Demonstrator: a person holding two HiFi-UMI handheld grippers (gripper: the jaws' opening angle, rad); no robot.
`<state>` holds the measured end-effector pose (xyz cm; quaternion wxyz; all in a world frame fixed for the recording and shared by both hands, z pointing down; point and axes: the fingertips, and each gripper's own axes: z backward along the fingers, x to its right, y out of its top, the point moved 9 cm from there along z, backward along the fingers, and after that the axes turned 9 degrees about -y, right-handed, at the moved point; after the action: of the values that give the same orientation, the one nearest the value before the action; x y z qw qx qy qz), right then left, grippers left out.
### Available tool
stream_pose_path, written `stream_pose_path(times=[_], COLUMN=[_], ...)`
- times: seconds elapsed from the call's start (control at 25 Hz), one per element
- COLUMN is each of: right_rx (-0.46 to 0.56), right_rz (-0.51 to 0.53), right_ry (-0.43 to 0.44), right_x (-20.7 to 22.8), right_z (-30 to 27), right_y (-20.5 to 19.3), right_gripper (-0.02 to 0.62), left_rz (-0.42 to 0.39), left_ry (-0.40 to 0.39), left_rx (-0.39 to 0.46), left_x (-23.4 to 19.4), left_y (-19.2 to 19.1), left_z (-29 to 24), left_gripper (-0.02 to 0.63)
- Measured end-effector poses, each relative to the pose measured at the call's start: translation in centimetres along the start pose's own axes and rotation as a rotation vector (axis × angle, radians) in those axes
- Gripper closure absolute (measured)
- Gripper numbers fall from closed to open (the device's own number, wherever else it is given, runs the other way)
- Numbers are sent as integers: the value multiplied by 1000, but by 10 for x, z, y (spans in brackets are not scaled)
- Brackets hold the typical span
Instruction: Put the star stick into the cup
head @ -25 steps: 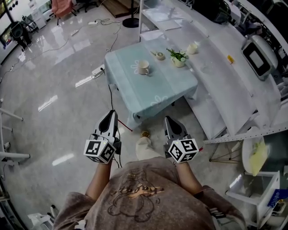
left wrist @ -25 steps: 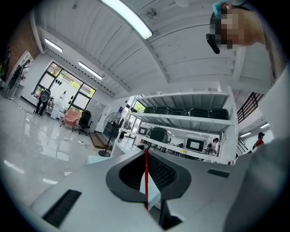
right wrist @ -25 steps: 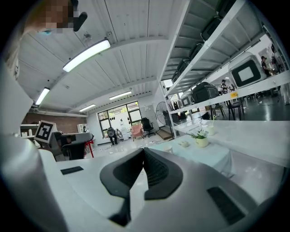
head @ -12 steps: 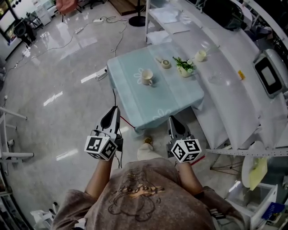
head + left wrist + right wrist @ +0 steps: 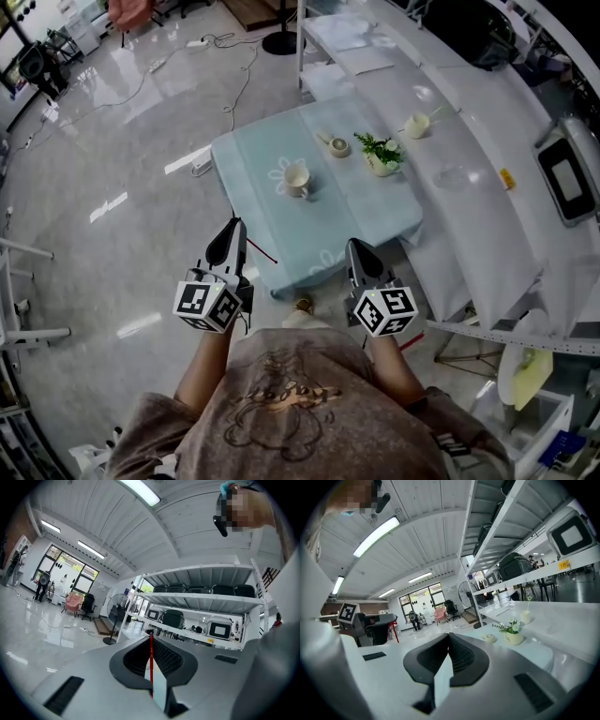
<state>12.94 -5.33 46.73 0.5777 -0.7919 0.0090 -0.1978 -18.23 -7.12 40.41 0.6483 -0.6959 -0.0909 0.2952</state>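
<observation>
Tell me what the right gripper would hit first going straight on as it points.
Likely the table, at its near edge: the right gripper, claw shut and empty, aims across it. If it clears the top, the small roll is nearest that line. Height is unclear.

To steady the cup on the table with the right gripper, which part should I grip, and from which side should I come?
Probably the round wall of the cup, below the rim, with the right gripper coming level from the person's side. The cup stands upright on the cloth with free space around it, and its mouth must stay free for the stick.
</observation>
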Motion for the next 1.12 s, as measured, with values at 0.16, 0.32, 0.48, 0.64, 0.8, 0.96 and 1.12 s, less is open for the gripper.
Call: stream_pose_path(times=[0.16,0.32,0.48,0.64,0.8,0.96,1.12], right_rx=[-19,-32,-33,-16,4,24,32], right_rz=[2,-2,-8,-27,-44,-53,-59], right_ry=[14,10,-16,-69,-125,-175,-216], right_x=[4,1,-5,-7,-9,-12,-12], right_z=[-20,-34,-42,-51,-57,-60,-63], right_y=[4,7,13,16,16,16,17], right_gripper=[594,594,594,594,594,594,594], left_rz=[-2,-7,-8,-15,-15,-20,-40], left_ry=[7,-13,-44,-95,-144,-196,-239], left_rx=[0,-9,-28,-51,-57,-50,-47], left_x=[-9,-21,-35,-51,-68,-81,-90], left_y=[3,10,19,22,24,29,32], left_z=[-20,-37,-55,-79,-104,-131,-162], left_gripper=[573,574,572,574,572,573,573])
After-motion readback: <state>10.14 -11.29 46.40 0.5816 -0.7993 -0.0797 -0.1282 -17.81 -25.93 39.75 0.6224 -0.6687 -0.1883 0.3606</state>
